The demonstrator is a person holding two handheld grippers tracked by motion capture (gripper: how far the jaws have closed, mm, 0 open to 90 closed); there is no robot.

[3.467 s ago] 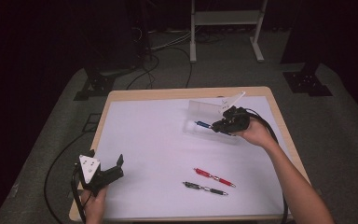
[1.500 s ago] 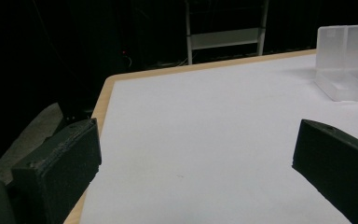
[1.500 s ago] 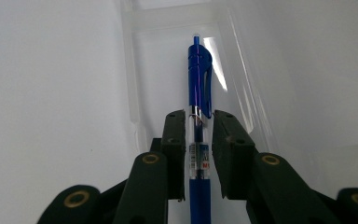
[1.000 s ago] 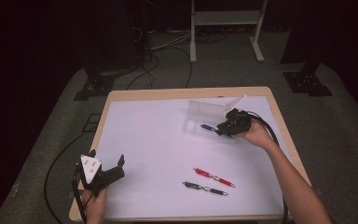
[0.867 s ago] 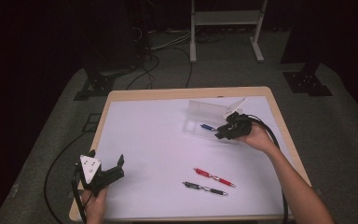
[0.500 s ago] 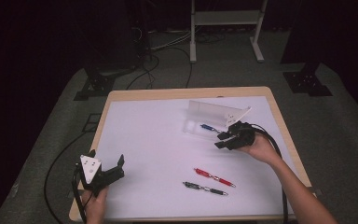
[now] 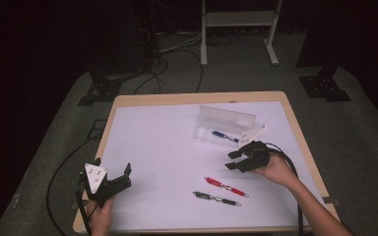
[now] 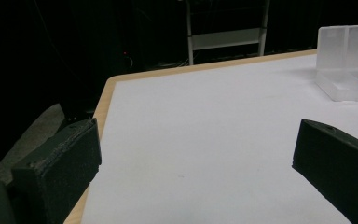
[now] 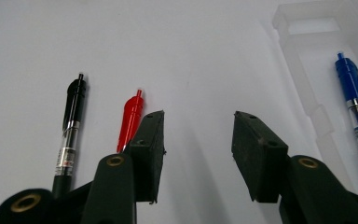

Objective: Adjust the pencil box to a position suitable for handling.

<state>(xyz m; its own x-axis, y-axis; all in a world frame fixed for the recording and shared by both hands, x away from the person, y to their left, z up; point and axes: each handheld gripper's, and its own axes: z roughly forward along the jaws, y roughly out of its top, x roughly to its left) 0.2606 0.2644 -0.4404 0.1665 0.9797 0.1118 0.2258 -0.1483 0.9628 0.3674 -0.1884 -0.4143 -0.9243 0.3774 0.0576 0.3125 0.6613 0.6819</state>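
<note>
The right gripper (image 7: pixel 232 161) is hovering empty between the clear case (image 7: pixel 225 129) and the red pen (image 7: pixel 226 186), its jaws having just been opening. The blue pen (image 7: pixel 223 136) is lying inside the case. The left gripper (image 7: pixel 126 173) is resting wide open near the table's front left corner.

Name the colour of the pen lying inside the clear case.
Blue; the pen shows best in the right gripper view.

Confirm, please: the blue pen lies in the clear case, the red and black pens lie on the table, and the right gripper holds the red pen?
Not quite: the right gripper is open and holds nothing. In the right gripper view the red pen lies beside its jaws. The rest is right.
</note>
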